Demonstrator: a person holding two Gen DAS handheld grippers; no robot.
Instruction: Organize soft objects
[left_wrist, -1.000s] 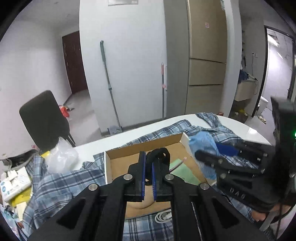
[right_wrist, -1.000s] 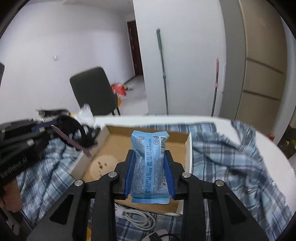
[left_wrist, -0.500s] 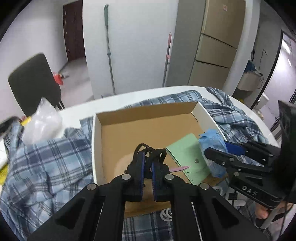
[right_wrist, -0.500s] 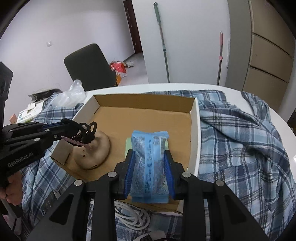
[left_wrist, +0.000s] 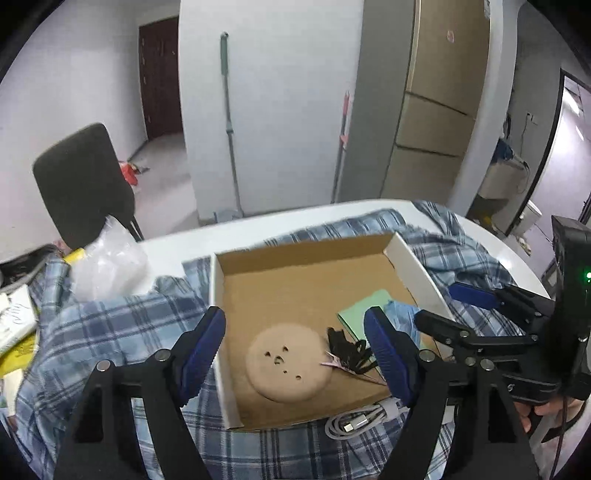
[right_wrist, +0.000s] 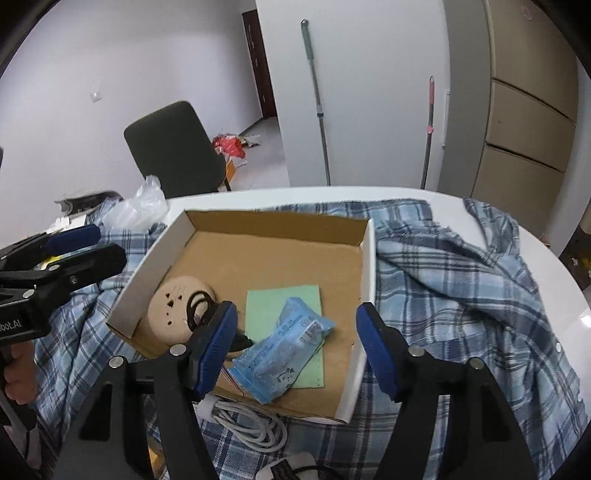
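Observation:
A cardboard box (left_wrist: 406, 254) (right_wrist: 369, 266) sits on a blue plaid cloth. Inside lie a round tan pad (left_wrist: 288, 363) (right_wrist: 173, 306), a black hair tie with a pink tag (left_wrist: 347, 350) (right_wrist: 197, 302), a green card (left_wrist: 364, 306) (right_wrist: 284, 306) and a blue tissue pack (right_wrist: 284, 343) (left_wrist: 400, 312). My left gripper (left_wrist: 295, 350) is open and empty over the box's near left part. My right gripper (right_wrist: 295, 343) is open and empty above the tissue pack; it also shows in the left wrist view (left_wrist: 443, 314).
A white coiled cable (left_wrist: 362, 421) (right_wrist: 251, 424) lies just outside the box's near wall. A clear plastic bag (left_wrist: 107, 262) and papers (left_wrist: 14, 317) sit at the table's left. A dark chair (left_wrist: 81, 184) stands behind the round white table (left_wrist: 240, 229).
Both grippers have opened. The left one let go of the black hair tie, which now lies beside the tan pad. The right one let go of the tissue pack onto the green card.

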